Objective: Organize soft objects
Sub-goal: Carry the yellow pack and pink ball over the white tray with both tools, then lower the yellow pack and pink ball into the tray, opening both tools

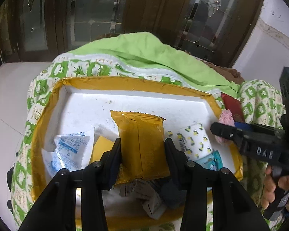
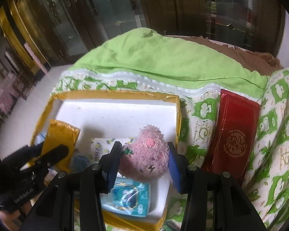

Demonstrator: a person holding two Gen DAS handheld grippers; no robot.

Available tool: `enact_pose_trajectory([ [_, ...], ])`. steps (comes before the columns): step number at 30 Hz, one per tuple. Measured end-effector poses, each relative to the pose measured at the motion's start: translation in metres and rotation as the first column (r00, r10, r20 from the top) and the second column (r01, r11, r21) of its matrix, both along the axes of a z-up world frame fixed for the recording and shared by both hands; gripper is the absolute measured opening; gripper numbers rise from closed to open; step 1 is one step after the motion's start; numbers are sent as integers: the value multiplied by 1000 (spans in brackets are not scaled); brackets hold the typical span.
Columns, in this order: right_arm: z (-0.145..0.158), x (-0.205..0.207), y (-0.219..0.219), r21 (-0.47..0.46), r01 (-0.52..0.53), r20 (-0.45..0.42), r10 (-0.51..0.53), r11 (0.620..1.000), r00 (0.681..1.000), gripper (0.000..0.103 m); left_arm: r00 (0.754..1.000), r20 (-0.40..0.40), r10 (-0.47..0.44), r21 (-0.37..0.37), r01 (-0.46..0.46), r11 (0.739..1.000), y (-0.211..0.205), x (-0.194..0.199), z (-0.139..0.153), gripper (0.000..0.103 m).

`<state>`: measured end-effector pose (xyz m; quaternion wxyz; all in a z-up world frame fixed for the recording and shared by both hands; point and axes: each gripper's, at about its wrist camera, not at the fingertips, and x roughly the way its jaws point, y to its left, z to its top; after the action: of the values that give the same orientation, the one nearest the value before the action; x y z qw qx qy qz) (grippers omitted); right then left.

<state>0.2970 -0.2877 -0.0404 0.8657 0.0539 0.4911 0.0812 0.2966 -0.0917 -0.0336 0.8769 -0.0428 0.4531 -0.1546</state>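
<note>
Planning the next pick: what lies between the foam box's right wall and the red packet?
Only bare green-patterned quilt lies between the foam box and the red packet; right wrist view shows it.

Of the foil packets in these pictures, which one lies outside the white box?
The dark red packet: it lies flat on the green-patterned quilt, right of the box. The gold packet is over the box, clamped in the left gripper.

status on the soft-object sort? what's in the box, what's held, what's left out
Done: the white box already holds a blue-printed sachet, a lemon-print pack and a blue tissue pack. In hand: left gripper holds the gold packet, right gripper the pink plush, both over the box. Left: the red packet on the quilt.
</note>
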Motion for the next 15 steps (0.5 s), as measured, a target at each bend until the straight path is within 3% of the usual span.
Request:
enact_pose_trajectory([
  [5,-5,-1,8,-72,-36,14,37,997,999,50,1000,-3,2,0,-2,1000,-3,9,-3,43],
  [15,-5,-7,14,-93,-62,29,65,994,997,53,1000,0,9,-5,-9,1000,-1,8,-3,48],
])
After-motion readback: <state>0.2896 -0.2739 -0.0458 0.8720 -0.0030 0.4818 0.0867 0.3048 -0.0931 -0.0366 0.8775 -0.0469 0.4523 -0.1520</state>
